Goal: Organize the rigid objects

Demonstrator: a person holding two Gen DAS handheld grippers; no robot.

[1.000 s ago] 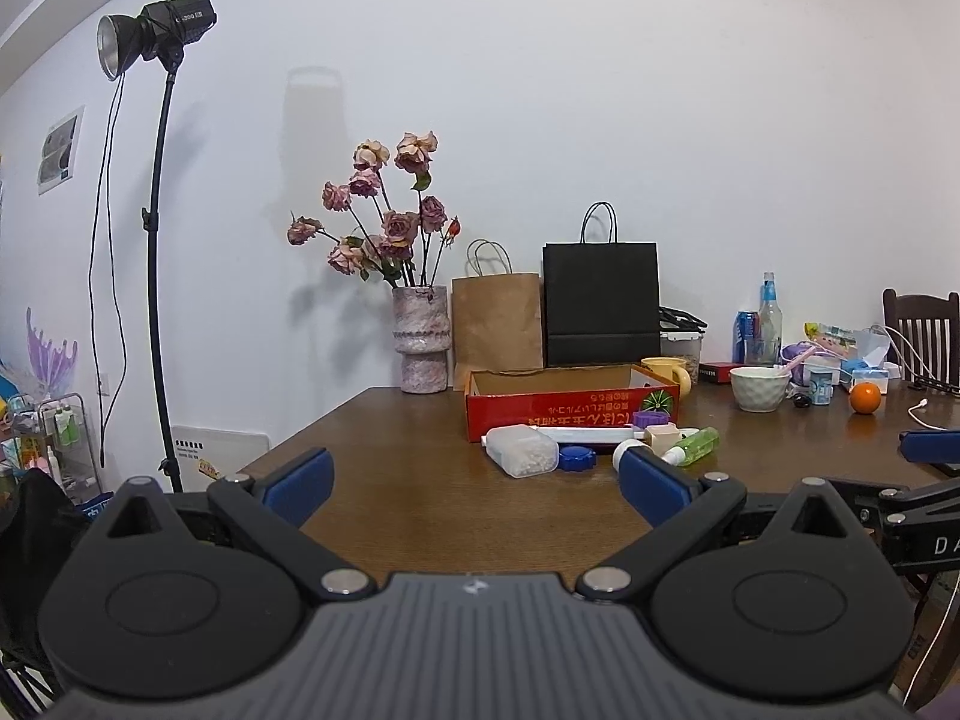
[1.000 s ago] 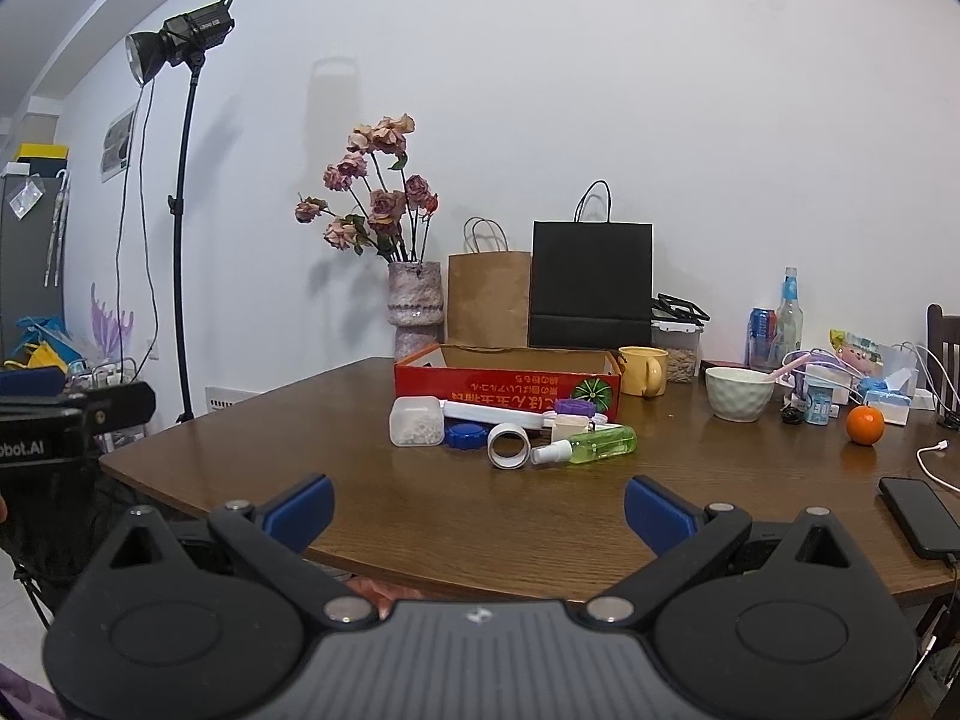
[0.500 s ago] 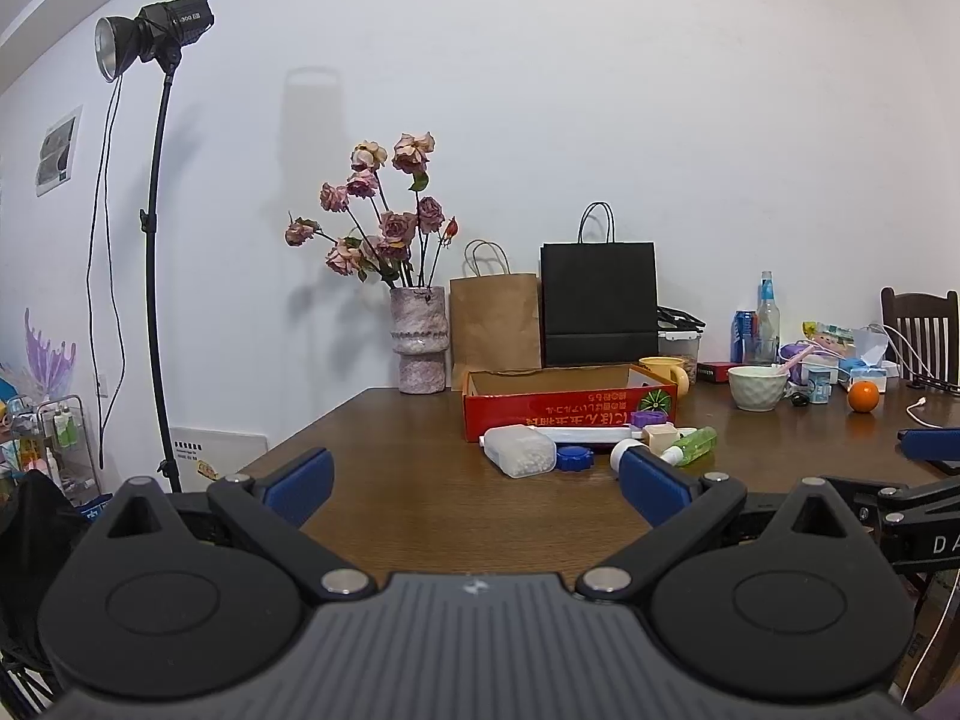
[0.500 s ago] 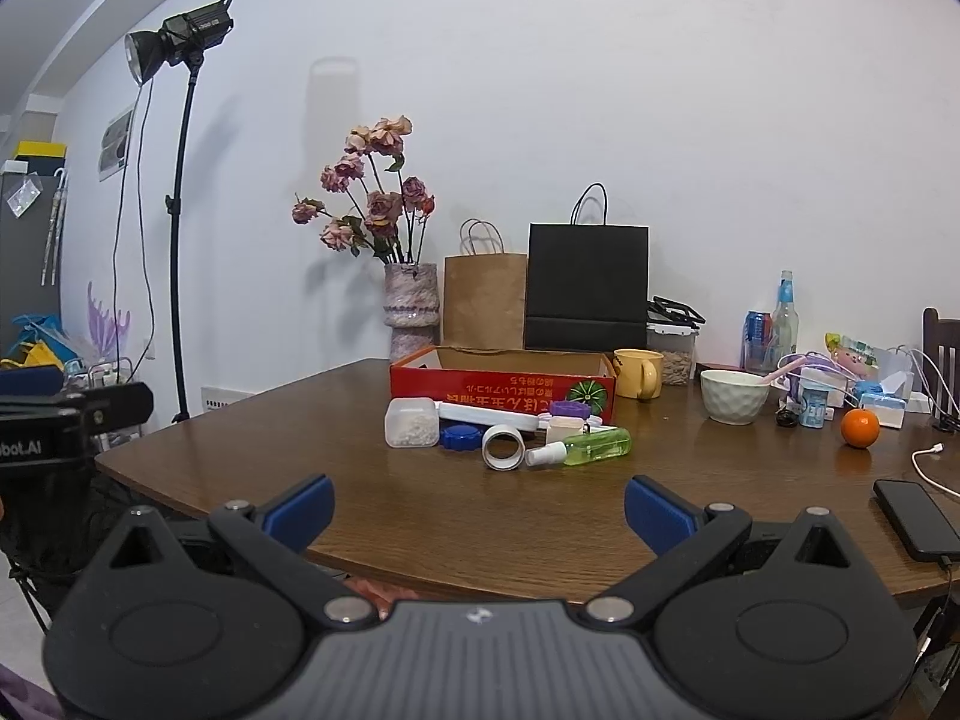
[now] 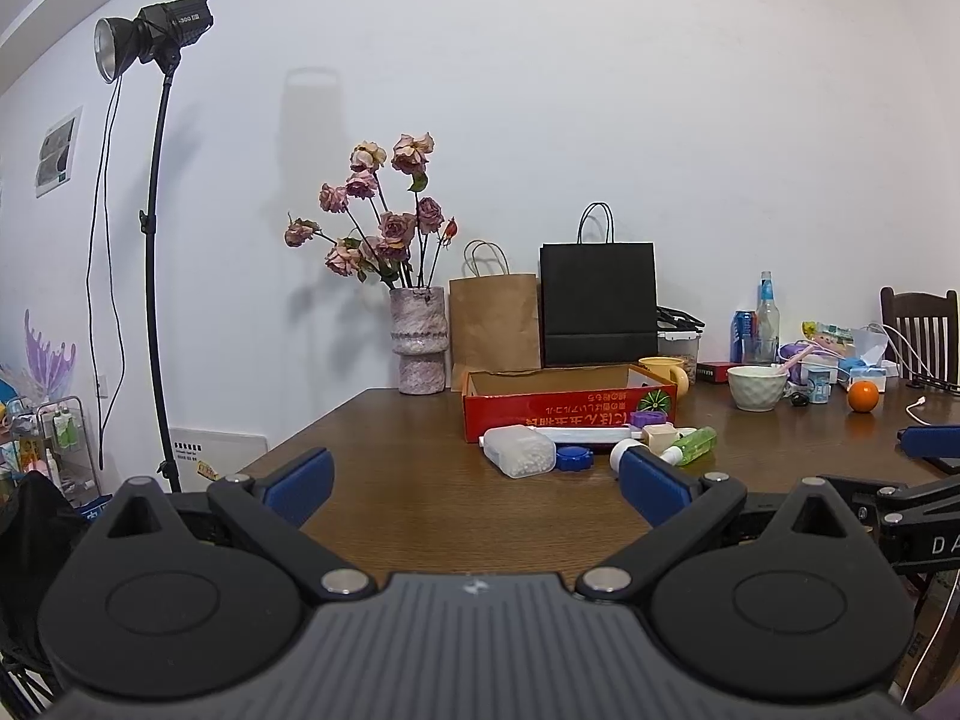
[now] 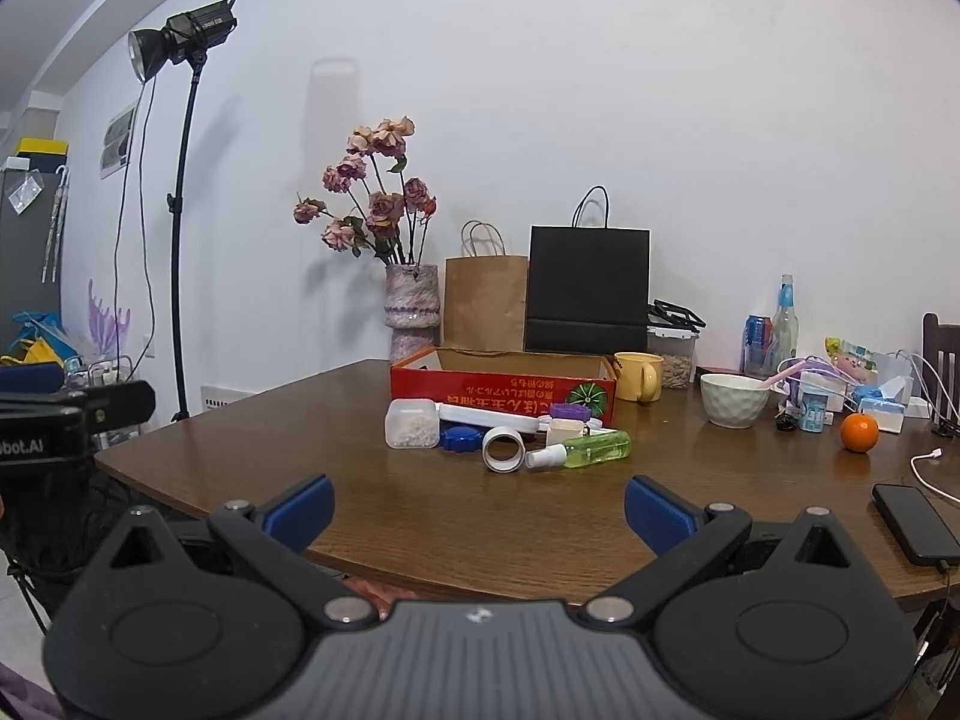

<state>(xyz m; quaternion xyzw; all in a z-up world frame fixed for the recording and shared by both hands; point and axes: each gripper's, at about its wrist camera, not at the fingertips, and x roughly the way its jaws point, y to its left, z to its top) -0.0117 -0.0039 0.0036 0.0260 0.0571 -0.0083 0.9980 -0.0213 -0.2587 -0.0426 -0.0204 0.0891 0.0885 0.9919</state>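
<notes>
Your left gripper (image 5: 474, 483) and right gripper (image 6: 477, 507): fingers spread, empty. Clear green bottle (image 6: 591, 450) lies flat, white cap pointing left, near cardboard box (image 6: 504, 393).

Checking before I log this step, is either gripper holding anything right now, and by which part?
Nothing is held. The left gripper and right gripper are both open and empty, short of the clutter by the red box.
</notes>
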